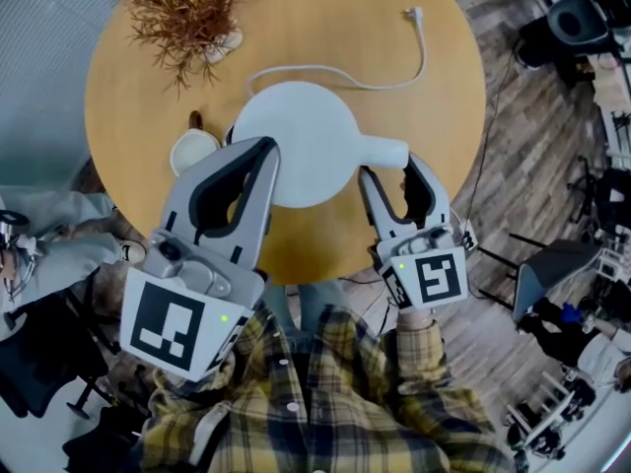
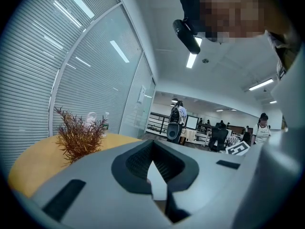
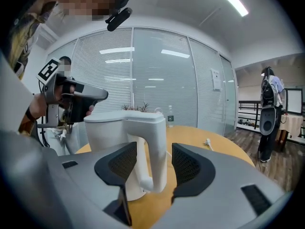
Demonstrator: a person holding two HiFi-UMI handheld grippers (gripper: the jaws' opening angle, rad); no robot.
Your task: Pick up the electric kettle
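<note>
Now straddling the handle of the white electric kettle on the round table with right gripper spread, not touching (left gripper pressed together, empty, above it), liable to tilt or drop it if clamped off-centre.

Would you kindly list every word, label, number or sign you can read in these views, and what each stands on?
No text reads clearly.
Left cube's marker and right cube's marker: black-and-white patterns, no letters.
Bottle label: too small to read.
Notice on the glass wall: too small to read.
Electric kettle: no print visible.
</note>
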